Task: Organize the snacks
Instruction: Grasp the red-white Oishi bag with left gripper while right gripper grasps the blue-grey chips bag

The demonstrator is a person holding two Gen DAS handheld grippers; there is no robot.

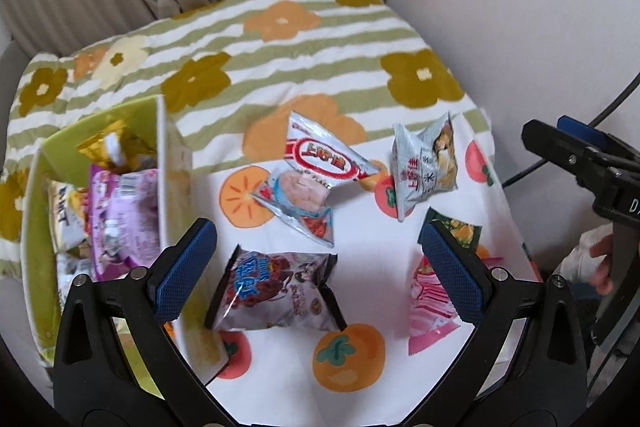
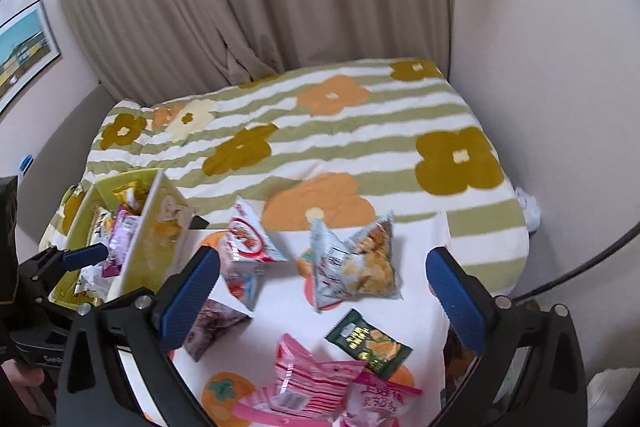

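Five loose snack packets lie on the persimmon-print cloth; their writing is too blurred to read. Left gripper gapes empty above the dark packet at lower centre; right gripper gapes empty around the grey chip packet, with the green box at left.

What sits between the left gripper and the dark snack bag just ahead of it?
Nothing visible. The left gripper hangs open above the cloth, and the dark snack bag lies in plain sight between its fingers, uncovered. The box wall stands just beside the near finger.

Five loose snack packets, one box
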